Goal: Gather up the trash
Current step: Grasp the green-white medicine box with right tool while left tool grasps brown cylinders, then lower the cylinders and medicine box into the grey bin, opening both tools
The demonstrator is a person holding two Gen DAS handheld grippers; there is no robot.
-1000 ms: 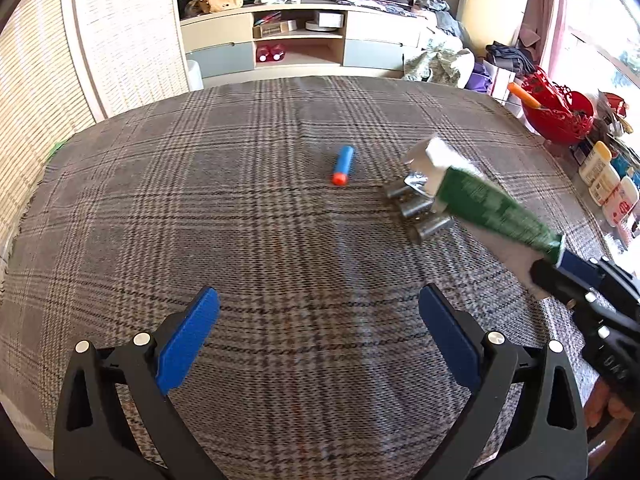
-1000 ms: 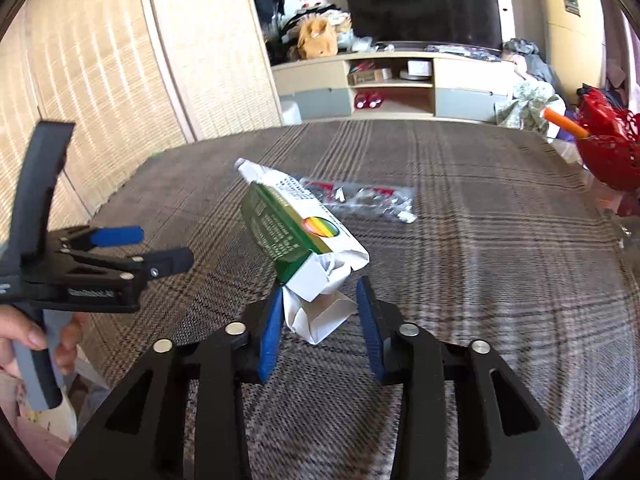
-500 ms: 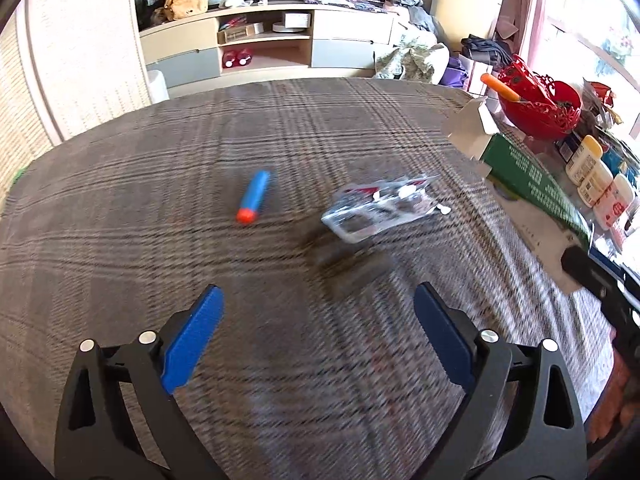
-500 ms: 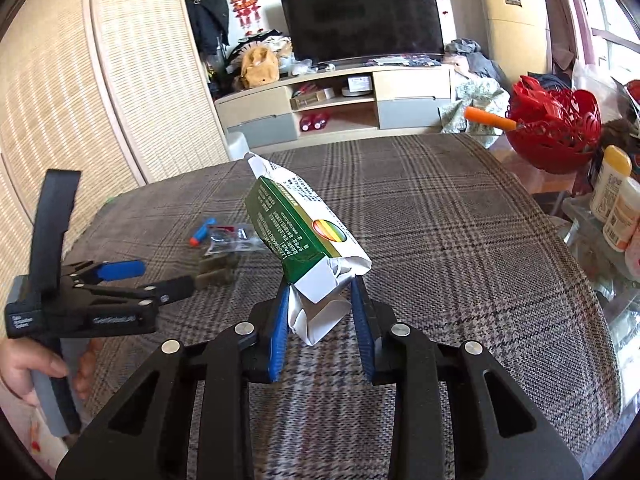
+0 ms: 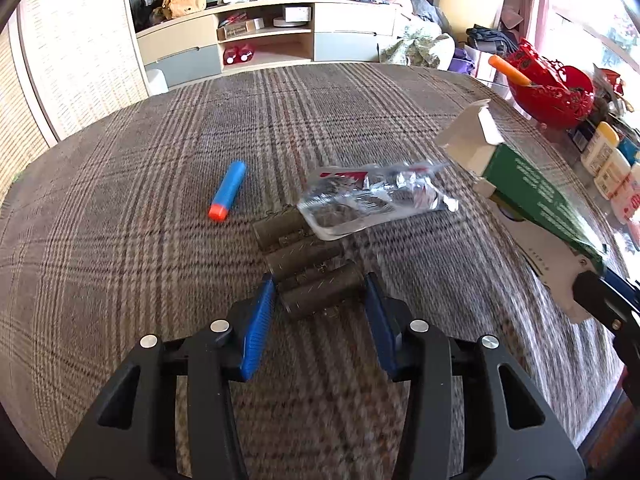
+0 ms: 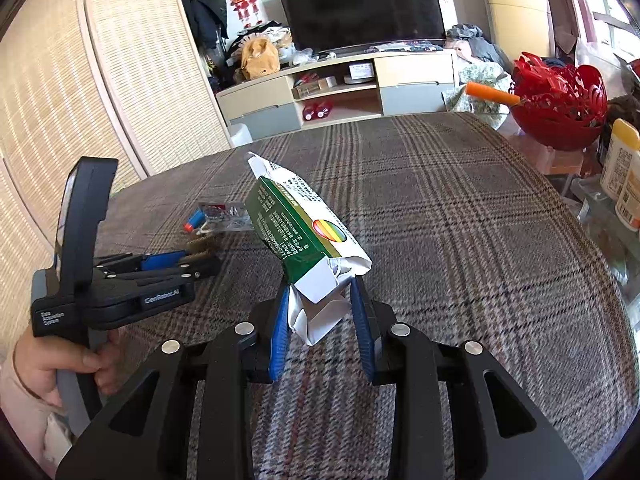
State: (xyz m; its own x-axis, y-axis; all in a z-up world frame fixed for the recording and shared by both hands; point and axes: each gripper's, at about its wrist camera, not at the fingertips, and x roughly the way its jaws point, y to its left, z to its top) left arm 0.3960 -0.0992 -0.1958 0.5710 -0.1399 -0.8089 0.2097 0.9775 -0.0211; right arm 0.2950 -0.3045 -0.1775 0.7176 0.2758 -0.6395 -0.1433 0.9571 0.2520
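My left gripper (image 5: 320, 288) has its blue fingers closed against the near end of a clear plastic tray (image 5: 360, 204), whose dark cylinder cells (image 5: 324, 292) sit between them on the plaid table (image 5: 160, 280). A blue foam dart with an orange tip (image 5: 228, 196) lies left of the tray. My right gripper (image 6: 320, 304) is shut on a crumpled green and white carton (image 6: 304, 232) and holds it above the table. The carton also shows in the left wrist view (image 5: 532, 196). The left gripper shows in the right wrist view (image 6: 120, 280).
A red basket (image 5: 552, 88) with an orange stick stands off the table's far right. Several bottles (image 5: 608, 168) stand along the right side. A TV cabinet (image 6: 340, 88) stands beyond the far edge. A woven screen (image 6: 100, 80) is at the left.
My left gripper moved forward to the plastic tray and its fingers closed onto the tray's near end. My right gripper stayed shut on the carton and lifted it a little toward the right.
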